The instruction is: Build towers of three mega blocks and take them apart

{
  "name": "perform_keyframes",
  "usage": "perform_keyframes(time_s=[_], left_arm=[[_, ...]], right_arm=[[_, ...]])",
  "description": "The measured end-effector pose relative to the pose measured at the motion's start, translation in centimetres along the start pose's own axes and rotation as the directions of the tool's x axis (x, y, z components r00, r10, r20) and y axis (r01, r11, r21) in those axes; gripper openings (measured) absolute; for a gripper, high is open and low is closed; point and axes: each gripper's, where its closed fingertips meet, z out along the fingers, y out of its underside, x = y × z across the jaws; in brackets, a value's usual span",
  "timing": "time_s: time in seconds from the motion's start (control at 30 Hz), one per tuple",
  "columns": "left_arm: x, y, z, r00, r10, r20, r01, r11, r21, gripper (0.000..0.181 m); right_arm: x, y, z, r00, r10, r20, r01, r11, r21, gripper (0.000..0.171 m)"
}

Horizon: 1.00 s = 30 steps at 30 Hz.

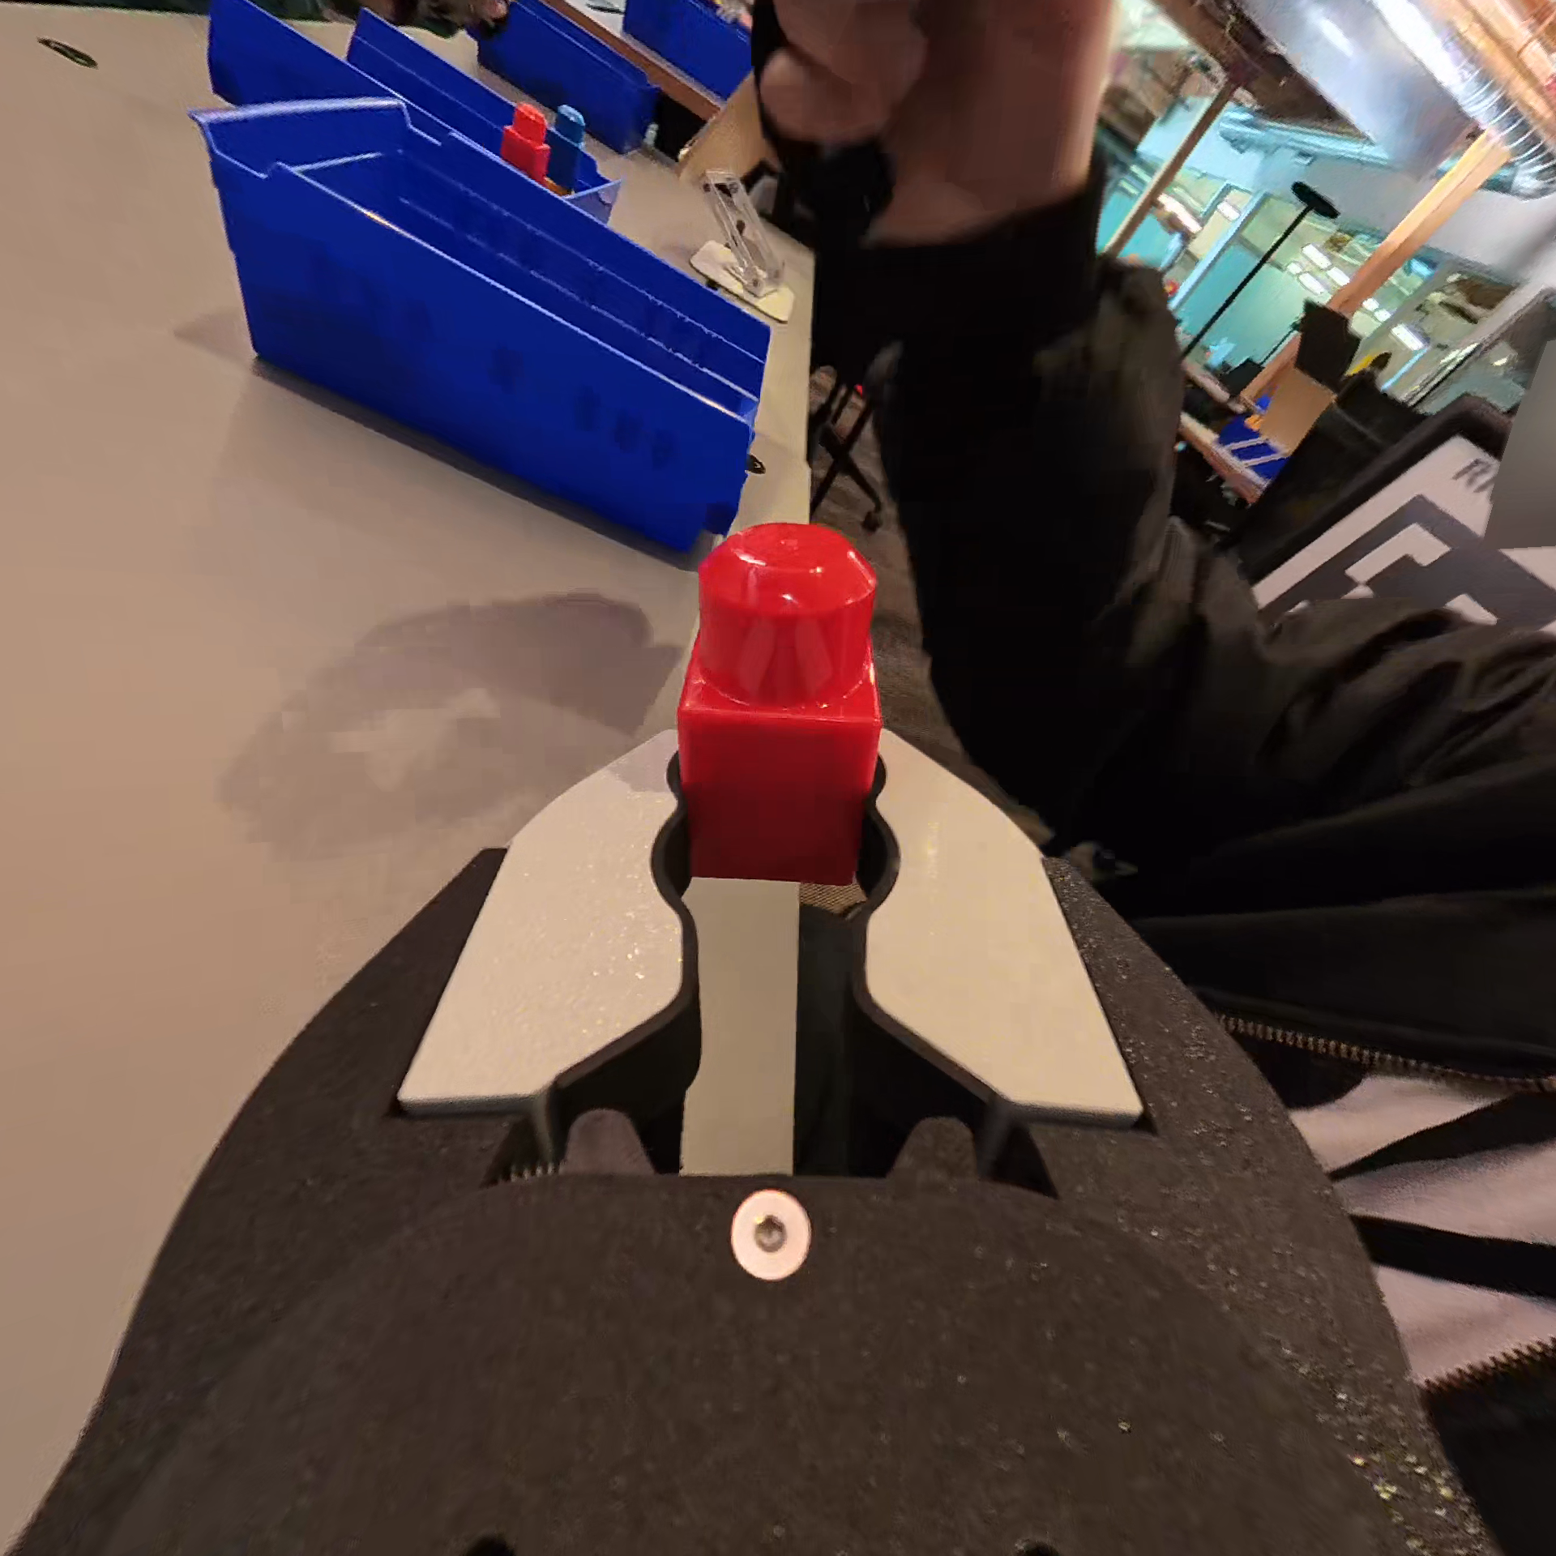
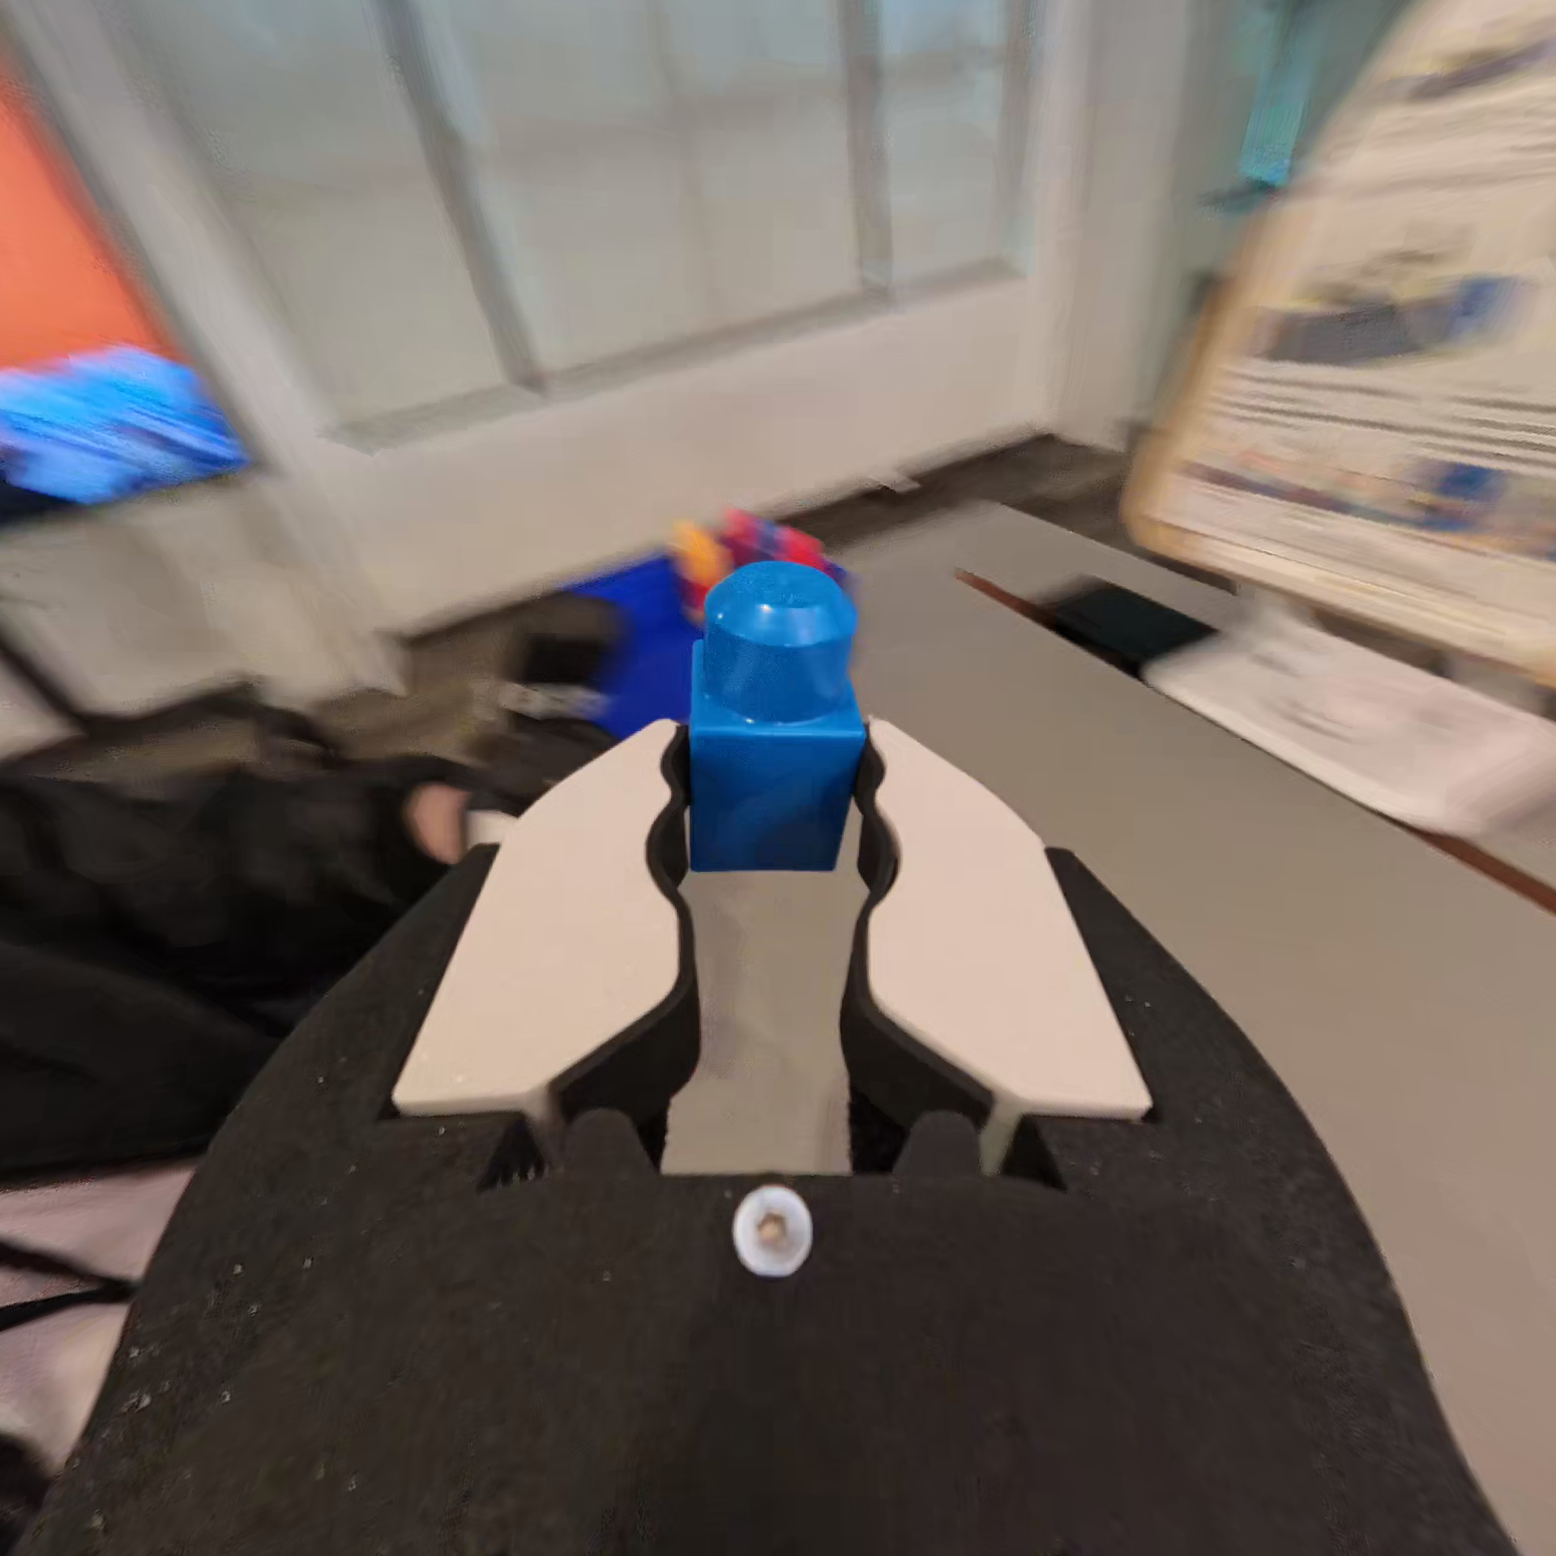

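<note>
- Just past the near end of the long blue bin (image 1: pixel 497 354), over the bench (image 1: pixel 126 589) edge, the left gripper (image 1: pixel 779 808) holds a red block (image 1: pixel 779 758); its fingers (image 1: pixel 589 909) clamp the square body on both sides and leave the stud free, likely so that another block can press onto it.
- The right gripper (image 2: pixel 775 800) holds a blue block (image 2: pixel 770 758) the same way, fingers (image 2: pixel 581 909) closed on its flanks, stud pointing forward, base open toward the camera.
- With a block in each gripper and both off the bench, I judge this either a joining about to begin or a pair just separated; the pictures do not settle which.
- Inside a bin behind the blue bin stand a red and a blue spare block (image 1: pixel 529 143).
- Beside the blue bin, toward the bench edge, lies a clear plastic stand (image 1: pixel 741 244); a person in dark clothing (image 1: pixel 1010 421) sits close beyond it.
- The right view is motion-blurred; a far blue bin with bright blocks (image 2: pixel 741 547) shows behind the blue block.
</note>
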Motion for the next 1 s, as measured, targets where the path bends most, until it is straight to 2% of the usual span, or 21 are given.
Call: perform_keyframes(time_s=[0.07, 0.1, 0.17, 0.27, 0.4, 0.57, 0.7, 0.77, 0.83, 0.93, 1.0], left_arm=[[0.1, 0.7, -1.4, 0.998, 0.038, 0.041, -0.037, 0.999, -0.02, 0.036], [0.0, 1.0, -2.1, 0.996, 0.054, 0.066, -0.053, 0.998, -0.025, 0.036], [0.0, 1.3, -3.1, 0.993, 0.071, 0.094, -0.069, 0.997, -0.025, 0.036], [0.5, 1.3, -3.6, 0.994, 0.06, 0.09, -0.059, 0.998, -0.01, 0.036], [0.9, 1.8, -3.3, 0.993, 0.064, 0.101, -0.06, 0.998, -0.035, 0.036], [0.8, 2.8, -3.1, 0.989, 0.075, 0.124, -0.064, 0.994, -0.093, 0.036], [0.6, 2.4, -3.4, 0.99, 0.065, 0.123, -0.056, 0.996, -0.076, 0.036], [0.4, 2.1, -3.7, 0.991, 0.057, 0.122, -0.051, 0.997, -0.056, 0.036], [0.3, 1.4, -4.0, 0.994, 0.038, 0.107, -0.037, 0.999, -0.014, 0.036], [0.2, -0.4, -4.4, 0.998, -0.005, 0.067, -0.001, 0.996, 0.086, 0.036], [0.0, -1.9, -4.5, 0.999, -0.026, 0.042, 0.019, 0.988, 0.152, 0.036]], right_arm=[[7.3, 1.9, -5.6, 0.947, -0.067, -0.314, -0.008, 0.973, -0.232, 0.037], [10.3, 3.1, -8.6, 0.917, -0.03, -0.398, -0.1, 0.948, -0.302, 0.037], [16.4, 6.8, -14.8, 0.796, 0.08, -0.6, -0.36, 0.86, -0.362, 0.037], [23.6, 13.9, -22.8, 0.565, 0.006, -0.825, -0.606, 0.682, -0.41, 0.037], [27.1, 20.8, -23.9, 0.497, 0.054, -0.866, -0.747, 0.533, -0.396, 0.037], [29.1, 23.7, -22.7, 0.488, 0.064, -0.87, -0.788, 0.46, -0.408, 0.037], [29.5, 22.7, -23.0, 0.513, 0.015, -0.859, -0.749, 0.497, -0.438, 0.042], [29.0, 20.8, -22.6, 0.538, 0.053, -0.842, -0.711, 0.564, -0.419, 0.043], [28.0, 17.8, -22.0, 0.571, 0.06, -0.819, -0.631, 0.67, -0.39, 0.044], [23.1, 12.3, -17.9, 0.717, 0.034, -0.696, -0.399, 0.839, -0.37, 0.053], [17.0, 9.3, -13.0, 0.848, -0.009, -0.53, -0.198, 0.922, -0.332, 0.056]])
